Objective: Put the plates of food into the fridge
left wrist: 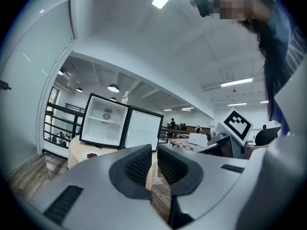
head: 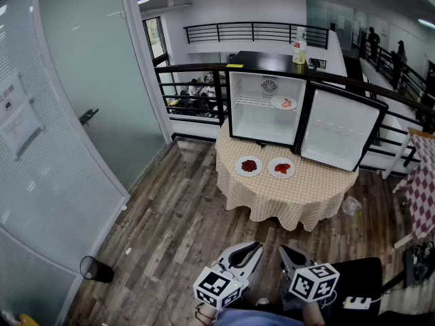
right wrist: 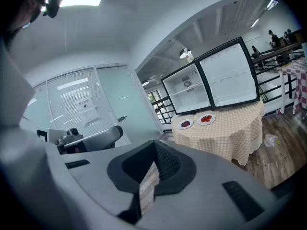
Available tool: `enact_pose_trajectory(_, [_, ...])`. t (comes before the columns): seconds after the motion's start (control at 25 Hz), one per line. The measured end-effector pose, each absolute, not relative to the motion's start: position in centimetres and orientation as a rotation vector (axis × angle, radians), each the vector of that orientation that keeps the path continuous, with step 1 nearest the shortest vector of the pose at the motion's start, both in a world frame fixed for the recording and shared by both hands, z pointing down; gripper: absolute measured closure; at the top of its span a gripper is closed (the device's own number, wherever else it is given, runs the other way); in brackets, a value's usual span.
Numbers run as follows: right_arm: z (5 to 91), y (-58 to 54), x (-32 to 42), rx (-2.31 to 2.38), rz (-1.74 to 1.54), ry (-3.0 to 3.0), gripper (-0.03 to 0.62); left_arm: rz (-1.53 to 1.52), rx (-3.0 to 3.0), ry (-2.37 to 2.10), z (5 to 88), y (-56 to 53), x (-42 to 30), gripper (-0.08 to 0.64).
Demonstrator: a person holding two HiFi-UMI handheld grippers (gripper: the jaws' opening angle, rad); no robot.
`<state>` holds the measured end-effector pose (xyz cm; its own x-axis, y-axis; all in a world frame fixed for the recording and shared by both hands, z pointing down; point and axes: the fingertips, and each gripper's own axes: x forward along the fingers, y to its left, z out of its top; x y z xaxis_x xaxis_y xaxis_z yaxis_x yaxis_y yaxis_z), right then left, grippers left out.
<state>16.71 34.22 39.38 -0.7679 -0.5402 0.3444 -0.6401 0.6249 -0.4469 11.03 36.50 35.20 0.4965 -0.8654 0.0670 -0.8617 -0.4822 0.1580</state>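
Observation:
A small black fridge [head: 265,107] stands on a round table [head: 306,195] with a checked cloth, its door [head: 340,131] swung wide to the right. One plate of food [head: 284,102] lies on the fridge's shelf. Two more plates sit on the cloth in front: dark red food [head: 249,166] and brighter red food [head: 282,168]. My left gripper [head: 257,245] and right gripper [head: 283,248] hang side by side at the bottom of the head view, well short of the table. Both are shut with nothing between the jaws [left wrist: 154,157] [right wrist: 153,152]. The right gripper view shows both table plates [right wrist: 185,124] [right wrist: 206,119].
A frosted glass wall with a door [head: 88,114] runs along the left. A black railing [head: 197,80] passes behind the table. A bottle [head: 299,49] stands on the fridge. A black bin [head: 95,269] and a plastic bag [head: 351,206] lie on the wooden floor. A red-checked table [head: 425,189] is at the right.

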Motion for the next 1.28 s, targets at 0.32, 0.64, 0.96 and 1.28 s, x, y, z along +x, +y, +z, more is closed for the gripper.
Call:
enact_pose_trajectory(0.32, [39.4,34.4,15.9,0.986,0.944,-2.682,0.575,-0.036,2.551,-1.504,35.3,36.9,9.8,0.529])
enact_pose_trajectory(0.64, [40.2,34.1,13.5,0.95,0.959,-2.668,0.577,-0.027,2.558,-1.494,35.6,36.2,7.7,0.529])
enact_pose_trajectory(0.96, [40.9,34.1,10.8,0.969,0.983,-2.666,0.575,-0.006,2.572,-1.489,36.3,36.3,4.8,0.529])
enact_pose_trajectory(1.28, [43.4,34.3,10.5,1.024,1.039,-2.574,0.575,0.002,2.546,-1.424,38.4,35.7,3.4,0.529])
